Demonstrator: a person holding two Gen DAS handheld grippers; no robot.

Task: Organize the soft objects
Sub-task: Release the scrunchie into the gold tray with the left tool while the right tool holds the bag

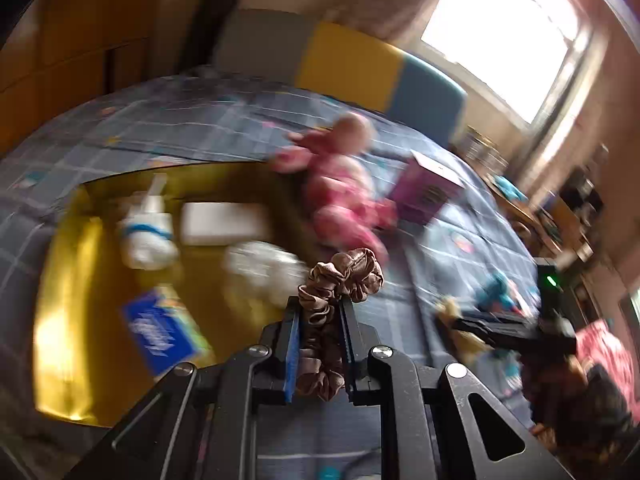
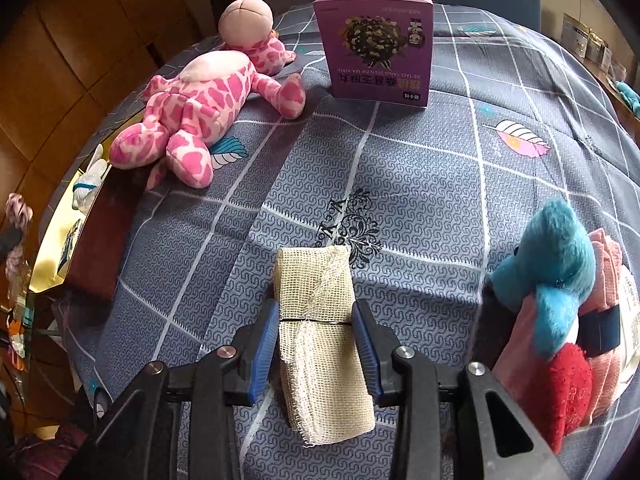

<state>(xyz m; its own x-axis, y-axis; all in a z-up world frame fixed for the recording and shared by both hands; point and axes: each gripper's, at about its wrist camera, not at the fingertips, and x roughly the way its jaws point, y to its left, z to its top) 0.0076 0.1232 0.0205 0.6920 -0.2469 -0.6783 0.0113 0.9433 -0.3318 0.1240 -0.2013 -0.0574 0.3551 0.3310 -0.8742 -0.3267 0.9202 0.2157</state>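
The gold-lined box (image 1: 68, 300) serves as the landmark, an open container resting on the grey-blue checked bedspread (image 2: 440, 184). The left gripper (image 1: 318, 320) hangs just above the near right corner of that box, its jaws clamped tight on a brown velvet scrunchie (image 1: 340, 276), which bunches up between and above the pads. Inside the box lie a white bottle with a blue band (image 1: 146, 232), a white flat pack (image 1: 224, 224), a crumpled white item (image 1: 264, 268) and a blue packet (image 1: 164, 332), all blurred in the left wrist view. A pink spotted plush toy (image 2: 192, 120) lies on the bedspread just beside the far right edge of the box, its feet toward it. A purple carton (image 2: 376, 48) stands upright farther from the box, beyond the plush toy.

The right gripper (image 2: 316, 344) is well apart from the box, lowered over the bedspread. A folded cream gauze cloth (image 2: 320, 320), tied round the middle with a thin black band, lies between its jaws; the blue pads touch its two sides, so the jaws grip it. Farther still from the box, a teal plush (image 2: 552, 272) sits with red and pink soft pieces (image 2: 568, 388)
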